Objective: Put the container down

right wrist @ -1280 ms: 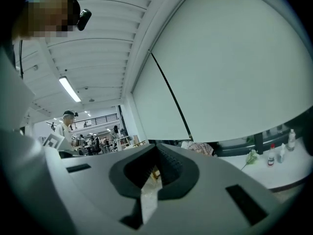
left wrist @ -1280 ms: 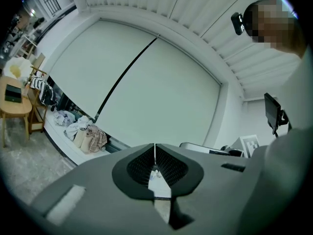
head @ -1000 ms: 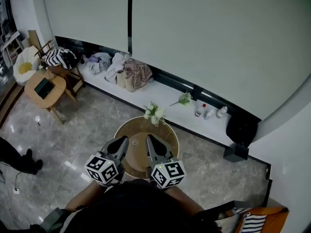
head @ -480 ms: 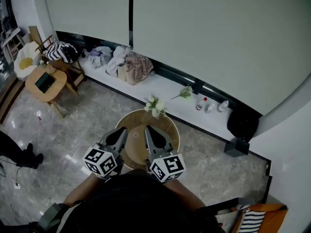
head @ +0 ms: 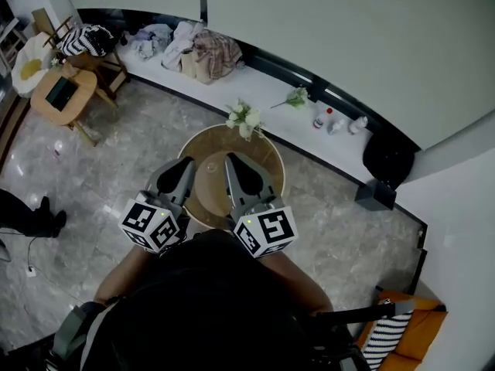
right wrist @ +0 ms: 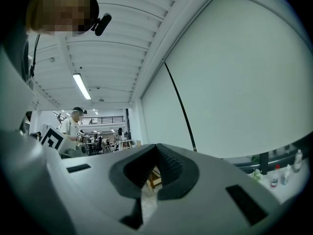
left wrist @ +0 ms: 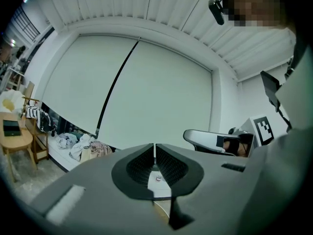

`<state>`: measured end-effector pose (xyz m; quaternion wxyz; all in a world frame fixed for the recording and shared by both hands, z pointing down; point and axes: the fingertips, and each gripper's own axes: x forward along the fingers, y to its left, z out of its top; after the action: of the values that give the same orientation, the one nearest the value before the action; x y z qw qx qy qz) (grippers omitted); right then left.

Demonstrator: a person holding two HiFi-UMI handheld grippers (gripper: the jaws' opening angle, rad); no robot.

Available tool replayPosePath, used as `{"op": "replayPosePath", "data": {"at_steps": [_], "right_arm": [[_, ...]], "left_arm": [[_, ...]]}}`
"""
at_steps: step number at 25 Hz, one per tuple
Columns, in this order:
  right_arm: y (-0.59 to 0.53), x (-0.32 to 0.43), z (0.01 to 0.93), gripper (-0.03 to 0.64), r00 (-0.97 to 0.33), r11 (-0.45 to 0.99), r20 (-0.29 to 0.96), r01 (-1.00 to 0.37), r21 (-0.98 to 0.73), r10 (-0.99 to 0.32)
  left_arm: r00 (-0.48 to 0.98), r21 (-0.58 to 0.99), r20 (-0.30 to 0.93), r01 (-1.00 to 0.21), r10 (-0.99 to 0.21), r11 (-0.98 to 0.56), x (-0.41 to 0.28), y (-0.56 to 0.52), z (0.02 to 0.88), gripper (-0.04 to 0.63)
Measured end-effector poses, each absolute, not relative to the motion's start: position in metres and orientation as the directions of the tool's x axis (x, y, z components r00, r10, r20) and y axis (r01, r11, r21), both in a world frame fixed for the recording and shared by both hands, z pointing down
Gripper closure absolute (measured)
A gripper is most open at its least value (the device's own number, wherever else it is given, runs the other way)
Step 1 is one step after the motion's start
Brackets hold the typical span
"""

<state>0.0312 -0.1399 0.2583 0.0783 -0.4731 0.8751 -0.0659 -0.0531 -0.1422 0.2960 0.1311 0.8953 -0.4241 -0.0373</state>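
- Left gripper (left wrist: 154, 153): jaws closed tip to tip, nothing between the pads. A sliver of white ledge and wooden rim shows through the gap below them.
- Right gripper (right wrist: 157, 148): jaws also together at the tips, empty. Background behind them is a lit hall with people, blurred.
- In the head view, both grippers held side by side over the near half of a round brown wooden worktop (head: 263, 154). Jaws point away from the body; black-and-white marker cubes (head: 151, 224) sit closest to it.
- Small pale translucent container (head: 210, 165) rests on the worktop, in the gap between the two grippers, held by neither. Too small to make out shape or contents.
- Bunch of white flowers (head: 244, 118) at the far rim of the worktop.
- Long white low ledge (head: 267, 91) runs along the wall beyond the worktop. Carries a heap of crumpled clothes (head: 193, 46), a green sprig (head: 295, 97) and a few small bottles (head: 322, 119).
- Round black object (head: 386, 158) at the right end of the ledge; identity unclear.
- Light wooden side table (head: 63, 95) far left, well apart from the worktop, with a dark flat tablet-like item on top.
- Grey marbled floor (head: 116, 168) all around.
- Dark-clad legs of another person (head: 29, 215) at the left edge.
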Motion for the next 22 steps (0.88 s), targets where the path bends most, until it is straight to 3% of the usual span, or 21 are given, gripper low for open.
{"op": "replayPosePath", "data": {"at_steps": [7, 22], "right_arm": [[-0.147, 0.031, 0.265, 0.609, -0.548, 0.548, -0.058, -0.816, -0.185, -0.834], [-0.161, 0.036, 0.273, 0.609, -0.552, 0.546, -0.032, -0.811, -0.21, -0.833]], "left_arm": [[0.64, 0.149, 0.029, -0.763, -0.768, -0.63, -0.044, -0.143, 0.29, 0.581], [0.644, 0.177, 0.053, -0.758, -0.763, -0.627, -0.038, -0.157, 0.295, 0.58]]}}
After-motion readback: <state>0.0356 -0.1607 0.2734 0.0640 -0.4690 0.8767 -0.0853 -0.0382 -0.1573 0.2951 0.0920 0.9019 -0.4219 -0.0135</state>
